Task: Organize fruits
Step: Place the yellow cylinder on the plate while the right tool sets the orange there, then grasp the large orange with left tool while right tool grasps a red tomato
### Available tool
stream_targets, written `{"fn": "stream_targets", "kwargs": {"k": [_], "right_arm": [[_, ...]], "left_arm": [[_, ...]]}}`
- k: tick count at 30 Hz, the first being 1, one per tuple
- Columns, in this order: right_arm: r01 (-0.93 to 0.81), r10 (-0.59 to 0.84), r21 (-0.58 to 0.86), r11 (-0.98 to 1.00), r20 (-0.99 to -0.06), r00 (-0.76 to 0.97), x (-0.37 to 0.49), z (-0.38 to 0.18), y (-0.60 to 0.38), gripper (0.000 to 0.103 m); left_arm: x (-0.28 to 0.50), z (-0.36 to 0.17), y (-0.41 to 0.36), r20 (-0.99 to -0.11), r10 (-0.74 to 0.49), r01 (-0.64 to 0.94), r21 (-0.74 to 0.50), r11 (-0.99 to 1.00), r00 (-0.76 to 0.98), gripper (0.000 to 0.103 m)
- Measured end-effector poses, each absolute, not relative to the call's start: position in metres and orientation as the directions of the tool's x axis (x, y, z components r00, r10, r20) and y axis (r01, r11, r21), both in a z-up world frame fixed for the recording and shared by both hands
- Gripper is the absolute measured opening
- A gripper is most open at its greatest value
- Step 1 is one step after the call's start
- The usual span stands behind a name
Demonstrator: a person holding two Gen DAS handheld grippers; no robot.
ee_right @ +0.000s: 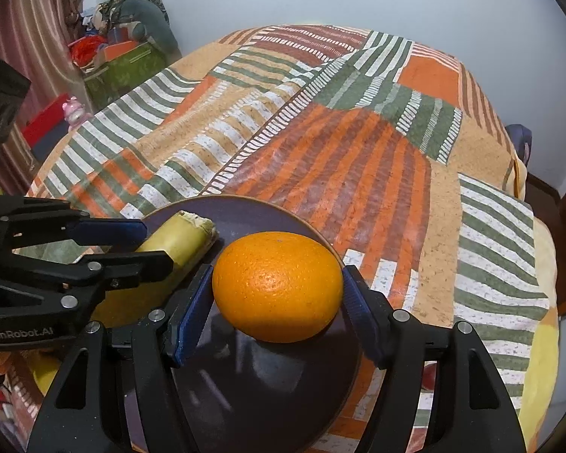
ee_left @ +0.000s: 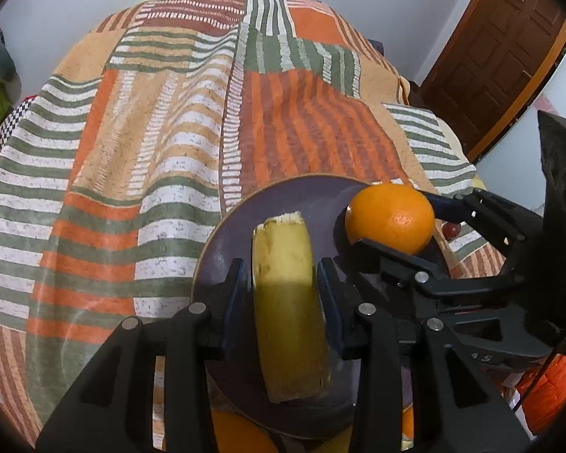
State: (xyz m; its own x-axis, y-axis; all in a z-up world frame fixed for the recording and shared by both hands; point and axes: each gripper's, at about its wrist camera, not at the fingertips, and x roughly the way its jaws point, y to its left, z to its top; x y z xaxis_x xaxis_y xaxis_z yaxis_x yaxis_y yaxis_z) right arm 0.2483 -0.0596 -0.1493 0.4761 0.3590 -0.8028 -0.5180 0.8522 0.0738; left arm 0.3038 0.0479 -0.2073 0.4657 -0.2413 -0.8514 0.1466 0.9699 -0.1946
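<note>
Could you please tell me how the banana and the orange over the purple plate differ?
The banana is long and pale yellow with a rough cut end; the orange is round and bright orange. The banana sits in the left gripper, the orange in the right gripper. Both are gripped between blue pads over the purple plate.

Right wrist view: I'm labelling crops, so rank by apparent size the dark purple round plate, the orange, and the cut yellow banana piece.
1. Dark purple round plate
2. Orange
3. Cut yellow banana piece, though the left gripper hides part of it, so its rank is unsure.
</note>
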Motion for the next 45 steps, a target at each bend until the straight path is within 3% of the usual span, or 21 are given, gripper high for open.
{"fn": "stream_targets", "kwargs": {"k": [6, 11, 13, 35, 45], "right_arm": [[-0.526, 0.348, 0.057, 0.849, -0.808, 0.475, 0.247, -0.148, -0.057, 0.065], [-0.518, 0.358, 0.044, 0.854, -0.773, 0.524, 0.238, -0.13, -0.062, 0.078], [-0.515, 0.366, 0.048, 0.856, -0.761, 0.536, 0.234, -0.123, -0.064, 0.078], [-0.415, 0.331, 0.028, 0.909, -0.653, 0.681, 0.159, -0.062, -0.123, 0.084], [-0.315, 0.25, 0.041, 0.948, -0.706, 0.663, 0.138, -0.086, -0.168, 0.085]], "left_arm": [[0.297, -0.2, 0.046, -0.844, -0.22, 0.148, -0.168, 0.975, 0.49, 0.039], [0.287, -0.188, 0.052, -0.831, -0.213, 0.132, -0.169, 0.977, 0.513, 0.039], [0.281, -0.181, 0.054, -0.824, -0.211, 0.128, -0.169, 0.977, 0.526, 0.04], [0.173, -0.113, 0.054, -0.718, -0.119, 0.112, -0.057, 0.992, 0.686, 0.073], [0.158, -0.139, 0.077, -0.772, -0.105, 0.048, -0.097, 0.994, 0.627, 0.075]]}}
